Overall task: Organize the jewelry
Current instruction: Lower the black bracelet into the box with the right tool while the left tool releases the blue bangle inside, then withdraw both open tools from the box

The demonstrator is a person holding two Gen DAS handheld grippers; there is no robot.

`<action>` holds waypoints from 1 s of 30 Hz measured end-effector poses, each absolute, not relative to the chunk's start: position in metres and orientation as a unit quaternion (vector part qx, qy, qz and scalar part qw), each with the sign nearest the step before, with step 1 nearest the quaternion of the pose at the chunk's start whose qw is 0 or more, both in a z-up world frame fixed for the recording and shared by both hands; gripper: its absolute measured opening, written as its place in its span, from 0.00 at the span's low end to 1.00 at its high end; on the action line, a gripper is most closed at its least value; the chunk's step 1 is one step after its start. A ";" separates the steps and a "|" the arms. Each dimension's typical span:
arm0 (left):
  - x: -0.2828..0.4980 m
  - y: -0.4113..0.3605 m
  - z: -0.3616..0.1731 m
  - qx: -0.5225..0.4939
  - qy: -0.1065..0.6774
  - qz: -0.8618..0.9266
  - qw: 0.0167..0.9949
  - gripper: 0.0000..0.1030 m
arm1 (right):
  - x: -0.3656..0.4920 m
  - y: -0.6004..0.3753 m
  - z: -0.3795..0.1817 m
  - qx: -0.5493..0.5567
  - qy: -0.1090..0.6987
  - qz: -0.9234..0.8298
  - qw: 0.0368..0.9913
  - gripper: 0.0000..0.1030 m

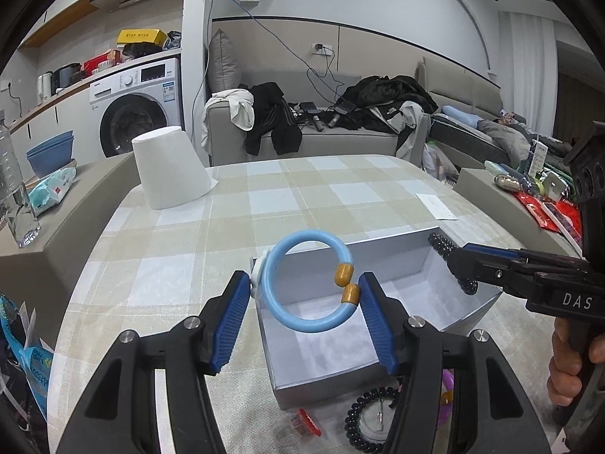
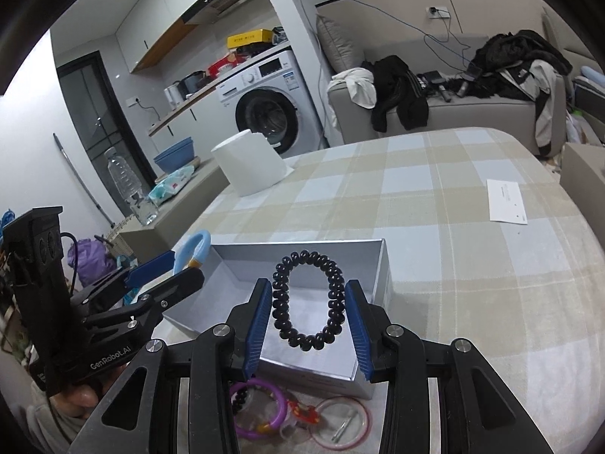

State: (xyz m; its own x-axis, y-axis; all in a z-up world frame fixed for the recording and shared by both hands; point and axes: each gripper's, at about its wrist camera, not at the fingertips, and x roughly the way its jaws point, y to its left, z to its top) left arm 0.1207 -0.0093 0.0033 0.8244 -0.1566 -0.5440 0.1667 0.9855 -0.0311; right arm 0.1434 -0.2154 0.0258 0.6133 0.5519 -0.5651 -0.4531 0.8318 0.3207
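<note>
My left gripper (image 1: 305,290) is shut on a light blue bangle (image 1: 278,304) with two amber beads and holds it above the open grey box (image 1: 321,359). My right gripper (image 2: 308,304) is shut on a black bead bracelet (image 2: 281,317) and holds it over the same box (image 2: 234,265). In the left wrist view the right gripper (image 1: 459,265) comes in from the right over the box's far corner. In the right wrist view the left gripper (image 2: 177,270) stands at the box's left edge with the bangle (image 2: 196,244).
Loose jewelry lies on the checked tablecloth (image 2: 453,265) in front of the box: a purple bangle (image 2: 261,408), a red piece (image 2: 304,412), a clear ring (image 2: 342,422) and a black bead bracelet (image 1: 372,422). An upturned white cup (image 1: 170,168) stands far left; paper (image 2: 506,201) lies right.
</note>
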 end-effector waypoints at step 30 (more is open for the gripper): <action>0.075 -0.006 -0.009 0.014 0.308 -0.057 0.949 0.99 | 0.091 -0.239 0.005 -0.013 0.364 0.247 0.898 1.00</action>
State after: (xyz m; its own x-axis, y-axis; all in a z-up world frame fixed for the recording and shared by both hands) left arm 0.0750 -0.0058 -0.0085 0.8035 -0.1000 -0.5868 0.1176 0.9930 -0.0082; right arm 0.0914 -0.2388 0.0053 0.6140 0.4334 -0.6597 -0.4528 0.8780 0.1553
